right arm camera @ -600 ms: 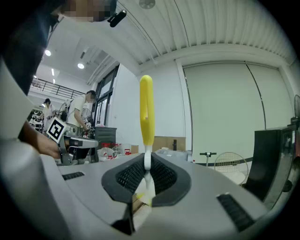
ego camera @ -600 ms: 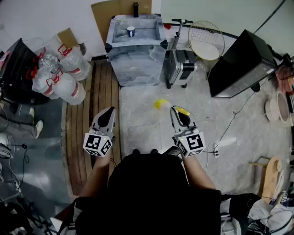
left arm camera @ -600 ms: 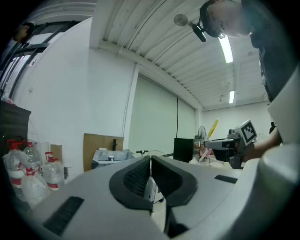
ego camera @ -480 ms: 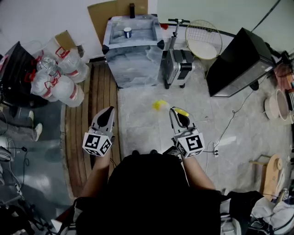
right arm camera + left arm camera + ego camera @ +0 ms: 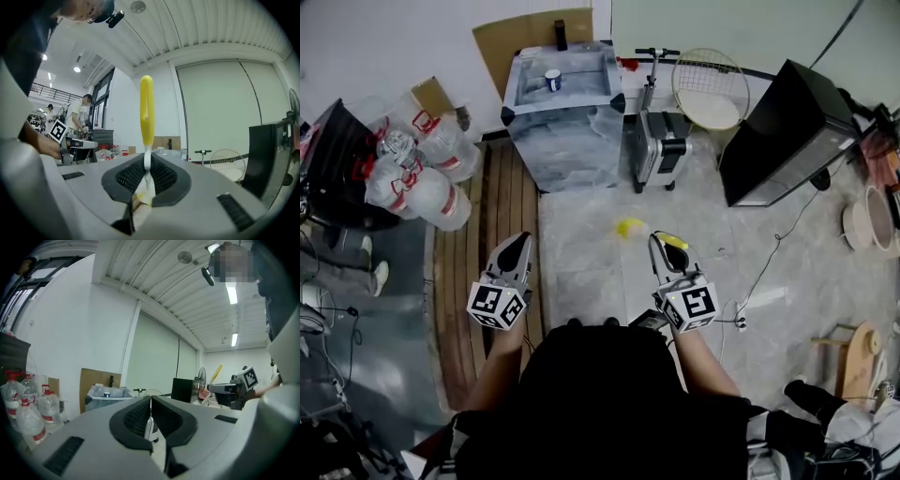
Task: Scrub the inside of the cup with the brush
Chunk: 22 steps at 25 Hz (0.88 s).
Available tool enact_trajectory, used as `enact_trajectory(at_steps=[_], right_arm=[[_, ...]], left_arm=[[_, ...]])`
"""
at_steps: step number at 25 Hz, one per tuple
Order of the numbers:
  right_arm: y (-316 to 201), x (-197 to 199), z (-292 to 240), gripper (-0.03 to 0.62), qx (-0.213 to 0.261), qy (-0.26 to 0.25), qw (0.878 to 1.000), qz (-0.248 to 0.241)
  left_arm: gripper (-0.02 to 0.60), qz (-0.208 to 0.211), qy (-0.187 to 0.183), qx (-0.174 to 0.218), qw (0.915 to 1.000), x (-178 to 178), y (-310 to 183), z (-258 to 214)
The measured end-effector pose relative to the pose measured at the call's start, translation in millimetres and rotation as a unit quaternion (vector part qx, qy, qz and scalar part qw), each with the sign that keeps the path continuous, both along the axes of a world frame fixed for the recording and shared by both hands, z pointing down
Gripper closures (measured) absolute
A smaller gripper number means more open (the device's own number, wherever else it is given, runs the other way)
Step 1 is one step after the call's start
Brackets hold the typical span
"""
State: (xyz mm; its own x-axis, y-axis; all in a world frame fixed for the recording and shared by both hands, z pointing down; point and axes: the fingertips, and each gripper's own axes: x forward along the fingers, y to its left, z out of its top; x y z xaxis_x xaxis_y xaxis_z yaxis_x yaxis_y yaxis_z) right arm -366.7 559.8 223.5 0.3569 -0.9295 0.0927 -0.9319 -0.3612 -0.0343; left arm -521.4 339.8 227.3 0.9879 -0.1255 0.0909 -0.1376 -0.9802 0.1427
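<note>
A blue and white cup (image 5: 552,80) stands in the basin of a grey marble sink block (image 5: 567,141) far ahead by the wall; the left gripper view shows the cup (image 5: 107,393) small and distant. My left gripper (image 5: 517,243) is held at waist height, its jaws shut with nothing between them (image 5: 150,401). My right gripper (image 5: 664,246) is shut on the white stem of a brush (image 5: 146,110), whose yellow handle stands straight up from the jaws (image 5: 147,161). From the head view the brush (image 5: 674,241) shows as a yellow tip. Both grippers are well short of the sink.
A small yellow object (image 5: 628,227) lies on the stone floor between me and the sink. Large water bottles (image 5: 422,164) are piled at the left beside a wooden floor strip (image 5: 487,234). A scooter with a case (image 5: 661,141), a round wire guard (image 5: 710,84) and a black cabinet (image 5: 787,131) stand to the right.
The head view has shifted: the sink block and both grippers sit a little lower in the frame. Neither gripper has changed its grip.
</note>
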Motion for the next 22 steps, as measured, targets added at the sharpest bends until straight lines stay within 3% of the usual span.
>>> enact_trajectory(at_steps=[5, 12, 22], right_arm=[[12.3, 11.3, 5.7, 0.553, -0.001, -0.002, 1.000, -0.016], [32.0, 27.9, 10.1, 0.553, 0.009, -0.025, 1.000, 0.001], [-2.9, 63.9, 6.9, 0.553, 0.016, -0.015, 1.000, -0.016]], left_arm=[[0.561, 0.000, 0.001, -0.001, 1.0000, 12.1, 18.0, -1.0], [0.561, 0.012, -0.013, 0.001, 0.9998, 21.0, 40.8, 8.7], [0.561, 0.005, -0.012, -0.013, 0.9998, 57.1, 9.9, 26.6]])
